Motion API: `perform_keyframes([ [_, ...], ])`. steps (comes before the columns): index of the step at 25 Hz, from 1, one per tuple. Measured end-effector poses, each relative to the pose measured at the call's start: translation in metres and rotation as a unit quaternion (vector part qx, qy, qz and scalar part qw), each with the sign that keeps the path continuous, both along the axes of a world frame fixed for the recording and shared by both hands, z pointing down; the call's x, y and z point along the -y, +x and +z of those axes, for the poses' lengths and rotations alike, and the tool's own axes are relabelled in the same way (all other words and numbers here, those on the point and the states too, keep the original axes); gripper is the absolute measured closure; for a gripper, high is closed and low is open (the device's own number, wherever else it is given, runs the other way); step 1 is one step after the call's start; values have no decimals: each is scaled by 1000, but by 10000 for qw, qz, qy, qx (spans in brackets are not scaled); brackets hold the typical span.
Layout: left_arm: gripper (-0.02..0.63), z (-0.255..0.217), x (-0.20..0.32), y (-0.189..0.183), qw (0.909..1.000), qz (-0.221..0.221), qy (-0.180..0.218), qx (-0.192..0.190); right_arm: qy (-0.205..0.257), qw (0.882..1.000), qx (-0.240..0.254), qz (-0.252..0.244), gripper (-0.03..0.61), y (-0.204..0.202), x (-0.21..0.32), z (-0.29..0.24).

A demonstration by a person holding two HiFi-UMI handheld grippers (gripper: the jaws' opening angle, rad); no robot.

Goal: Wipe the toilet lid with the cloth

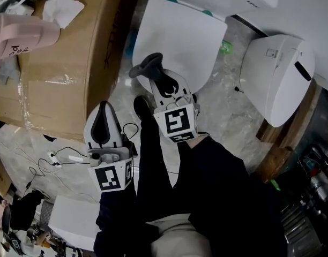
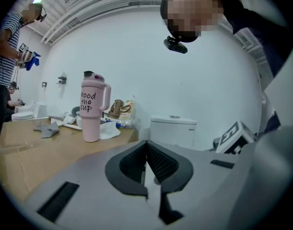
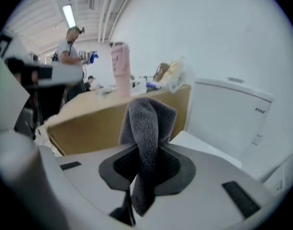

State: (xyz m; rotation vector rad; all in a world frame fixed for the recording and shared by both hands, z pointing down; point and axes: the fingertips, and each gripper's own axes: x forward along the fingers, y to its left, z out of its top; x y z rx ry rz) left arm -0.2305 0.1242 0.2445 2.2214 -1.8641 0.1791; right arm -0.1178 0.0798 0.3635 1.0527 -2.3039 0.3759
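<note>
right gripper [image 3: 145, 164]: jaws clamped on grey cloth [image 3: 147, 121], over near edge of toilet lid [image 1: 188, 39]
left gripper [image 2: 146, 152]: jaws pressed together, empty, clear of lid

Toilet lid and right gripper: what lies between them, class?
In the head view, the grey cloth, pinched in the right gripper, overhangs the toilet lid.

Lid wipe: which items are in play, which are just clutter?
In play: grey cloth, held by right tongs; toilet lid.
Clutter: pink tumbler, cardboard box, crumpled tissue, second toilet; left tongs shut, empty.
</note>
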Motion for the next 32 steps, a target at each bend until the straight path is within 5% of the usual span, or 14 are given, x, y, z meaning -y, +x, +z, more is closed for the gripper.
perform_keyframes([
  [6, 598, -9, 15, 19, 9998, 160, 91, -11, 642, 9833, 1373, 1010, 506, 28, 2, -90],
  [32, 598, -11, 24, 42, 9994, 330, 60, -20, 927, 9762, 1453, 1314, 506, 53, -3, -114],
])
